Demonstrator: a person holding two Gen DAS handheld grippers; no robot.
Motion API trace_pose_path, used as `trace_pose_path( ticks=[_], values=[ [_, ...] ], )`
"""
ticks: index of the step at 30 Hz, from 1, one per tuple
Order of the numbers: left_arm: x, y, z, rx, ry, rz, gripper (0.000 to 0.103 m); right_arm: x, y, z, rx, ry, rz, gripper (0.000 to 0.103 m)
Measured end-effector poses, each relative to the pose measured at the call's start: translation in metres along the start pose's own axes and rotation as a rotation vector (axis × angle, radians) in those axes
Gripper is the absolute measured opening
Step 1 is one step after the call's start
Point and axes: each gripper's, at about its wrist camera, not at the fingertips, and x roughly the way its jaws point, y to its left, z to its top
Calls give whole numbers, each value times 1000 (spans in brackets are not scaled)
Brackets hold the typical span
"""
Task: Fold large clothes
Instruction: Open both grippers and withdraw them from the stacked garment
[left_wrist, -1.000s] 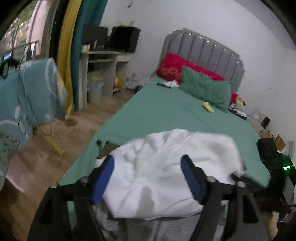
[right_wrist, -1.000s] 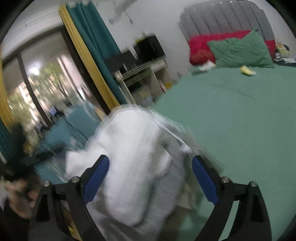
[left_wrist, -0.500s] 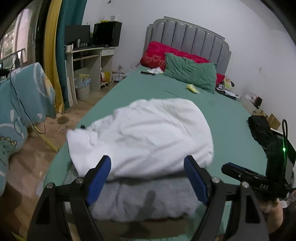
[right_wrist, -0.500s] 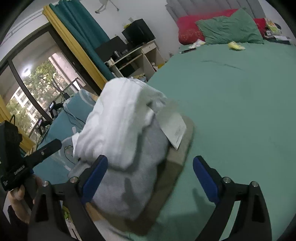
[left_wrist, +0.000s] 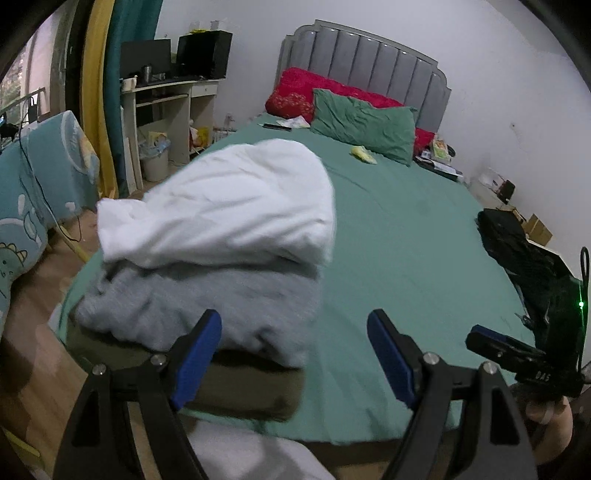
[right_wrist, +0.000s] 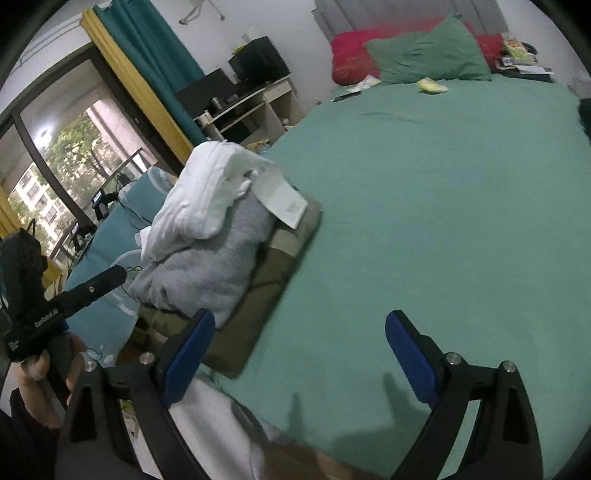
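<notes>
From my left camera the olive garment (left_wrist: 243, 380) at the bottom of the stack is mostly buried under the grey one (left_wrist: 207, 295), and its near edge is smeared. The pale cloth (right_wrist: 221, 424) at the frame bottom is cut off. I can't read the print on the white tag (right_wrist: 284, 199). The right claw (left_wrist: 491, 341) shows only partly.

We see a stack of folded clothes (left_wrist: 207, 266) on the bed (left_wrist: 399, 236), at its near left corner: one garment (left_wrist: 229, 206) on top, a second (right_wrist: 207, 266) beneath, a third (right_wrist: 273, 280) at the bottom. A paper tag (right_wrist: 284, 195) lies on the stack's right side. Pillows (left_wrist: 362, 122) rest against the headboard (left_wrist: 369, 66) behind. A worktop (left_wrist: 166, 88) stands left of the bed.
</notes>
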Motion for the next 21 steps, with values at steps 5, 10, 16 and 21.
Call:
trace_pose_path(
  ticks=[5,10,16,21],
  values=[
    [-6,-30,-12,23,-1,-5,83,-37,-32,-20,37,-19,-31,92],
    [-10,-65,-25,62,11,-20,84,-73,-55,-35,68,-47,-61,92],
    [-20,-100,-33,46,10,-60,86,-116,-70,-46,88,-100,-111,92],
    [-41,-132,-28,101,-35,-92,87,-153,-83,-52,101,-124,-164,94]
  ],
)
